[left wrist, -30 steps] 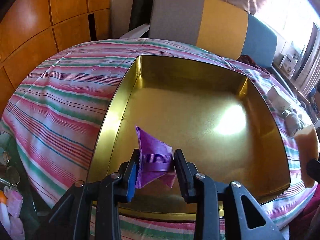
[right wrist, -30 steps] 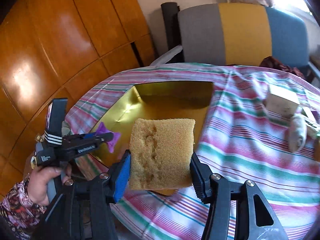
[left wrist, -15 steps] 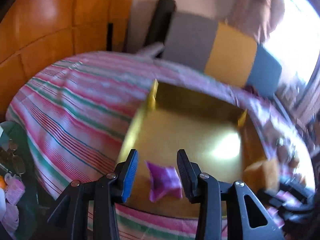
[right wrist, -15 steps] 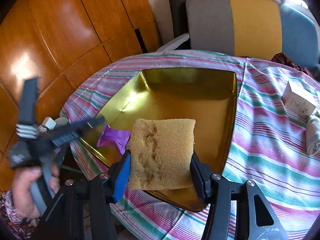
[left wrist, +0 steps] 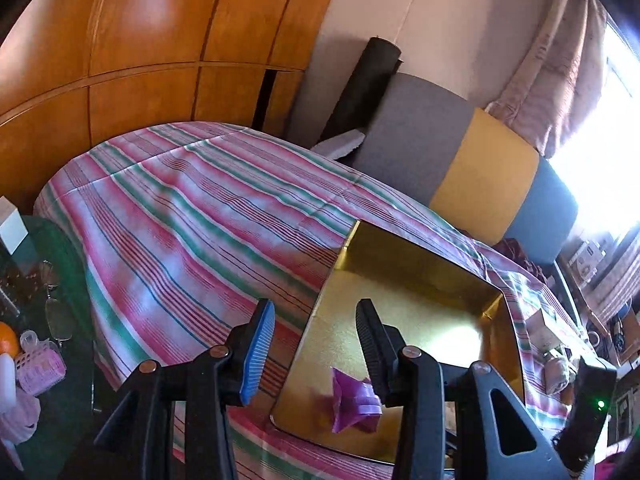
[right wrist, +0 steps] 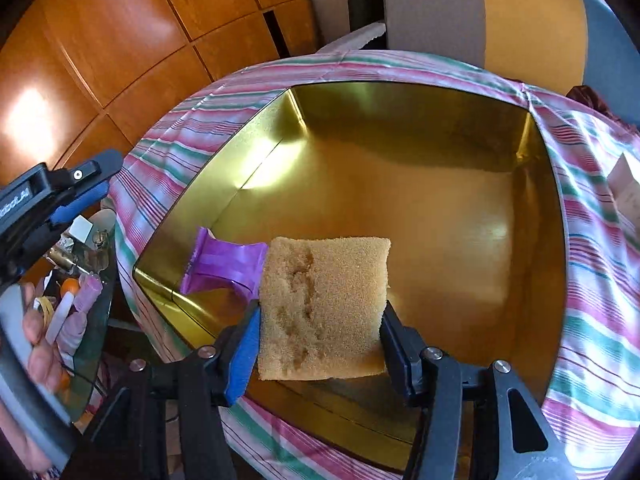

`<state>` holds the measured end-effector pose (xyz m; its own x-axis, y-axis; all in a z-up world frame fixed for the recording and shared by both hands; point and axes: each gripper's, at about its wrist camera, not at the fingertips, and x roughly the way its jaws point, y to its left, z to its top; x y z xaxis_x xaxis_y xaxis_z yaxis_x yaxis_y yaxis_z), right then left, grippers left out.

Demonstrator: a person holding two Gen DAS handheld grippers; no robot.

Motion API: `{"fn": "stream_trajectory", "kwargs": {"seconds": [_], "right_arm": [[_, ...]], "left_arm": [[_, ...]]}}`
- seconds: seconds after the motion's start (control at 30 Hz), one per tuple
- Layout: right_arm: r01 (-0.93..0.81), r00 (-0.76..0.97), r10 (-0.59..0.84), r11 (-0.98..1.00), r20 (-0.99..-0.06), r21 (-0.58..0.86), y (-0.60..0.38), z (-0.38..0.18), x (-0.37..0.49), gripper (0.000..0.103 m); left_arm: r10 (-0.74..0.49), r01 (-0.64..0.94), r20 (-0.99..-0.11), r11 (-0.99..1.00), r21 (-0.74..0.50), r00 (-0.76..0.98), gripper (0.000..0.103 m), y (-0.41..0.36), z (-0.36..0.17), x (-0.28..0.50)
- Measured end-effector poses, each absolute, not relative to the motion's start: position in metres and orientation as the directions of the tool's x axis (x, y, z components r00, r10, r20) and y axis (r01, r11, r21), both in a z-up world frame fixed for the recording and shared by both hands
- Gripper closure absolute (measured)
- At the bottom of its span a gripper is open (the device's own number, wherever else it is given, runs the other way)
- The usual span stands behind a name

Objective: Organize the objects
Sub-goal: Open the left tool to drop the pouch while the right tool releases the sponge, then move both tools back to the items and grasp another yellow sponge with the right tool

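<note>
You are holding a porous, tan sponge [right wrist: 324, 308], a squarish block with a pitted, grainy face, clamped by its two side edges in your right gripper [right wrist: 320, 340]; the blue ribbed pad is pressing one edge and the black pad the other. The sponge is hanging over the near part of the gold tray [right wrist: 536, 208], a shallow square tin with smooth, glossy walls that are throwing bright glare.

Your left gripper [left wrist: 316, 344] is holding nothing; its jaws are opening and only striped cloth and the tray's edge are showing through the gap. The purple pouch [left wrist: 354, 402], a shiny, crinkled foil-like packet with a ribbed strip across it, is lying on the tray floor at the near left corner, just beside that gripper's black finger.

From the right wrist view the sponge is hiding the pouch's right end, and the tray's near wall is disappearing behind the gripper body. Your left hand [right wrist: 38, 344] is cut off at the frame's edge and is blurred.

The tray is sitting on a soft tablecloth [left wrist: 192, 216] striped pink, green and white. Inside the tray only the pouch is lying; the sponge is above it, whether touching the floor is impossible to tell.
</note>
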<state>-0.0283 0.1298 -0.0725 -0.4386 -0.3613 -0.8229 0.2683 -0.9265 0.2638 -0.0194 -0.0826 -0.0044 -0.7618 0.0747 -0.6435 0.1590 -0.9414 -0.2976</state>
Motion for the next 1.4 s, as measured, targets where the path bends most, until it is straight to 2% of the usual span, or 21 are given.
{"fn": "stream_trajectory", "kwargs": {"seconds": [0.07,0.13,0.2,0.47,0.8,1.13,1.4], "right_arm": [[0.267,-0.427,-0.378,-0.921,-0.822,0.284,0.127,-0.074,-0.030,0.040],[0.262,-0.439,-0.372,-0.924,-0.818,0.280,0.125,-0.072,-0.028,0.025],[0.260,-0.465,-0.371,-0.925,-0.804,0.277,0.128,-0.067,-0.024,0.022],[0.247,-0.564,-0.368,-0.929,-0.739,0.275,0.145,-0.039,-0.006,0.021],[0.212,-0.626,-0.269,-0.962,-0.733,0.172,0.179,-0.014,0.017,0.021],[0.027,-0.636,-0.079,-0.996,-0.768,0.080,0.278,-0.021,0.039,0.021],[-0.204,-0.582,0.128,-0.979,-0.803,-0.008,0.390,-0.034,0.061,0.021]], "left_arm": [[0.088,0.146,-0.645,-0.942,-0.301,-0.759,0.061,-0.079,-0.006,-0.020],[0.095,0.134,-0.649,-0.946,-0.295,-0.755,0.060,-0.075,-0.006,-0.022],[0.093,0.133,-0.653,-0.948,-0.288,-0.752,0.060,-0.072,-0.006,-0.022],[0.129,0.100,-0.660,-0.949,-0.298,-0.741,0.060,-0.058,-0.011,-0.020],[0.221,-0.036,-0.646,-0.957,-0.287,-0.731,0.060,-0.027,-0.010,-0.016],[0.346,-0.222,-0.667,-0.938,-0.267,-0.660,0.060,0.026,-0.010,-0.004],[0.481,-0.417,-0.660,-0.868,-0.269,-0.576,0.060,0.084,-0.011,0.022]]}}
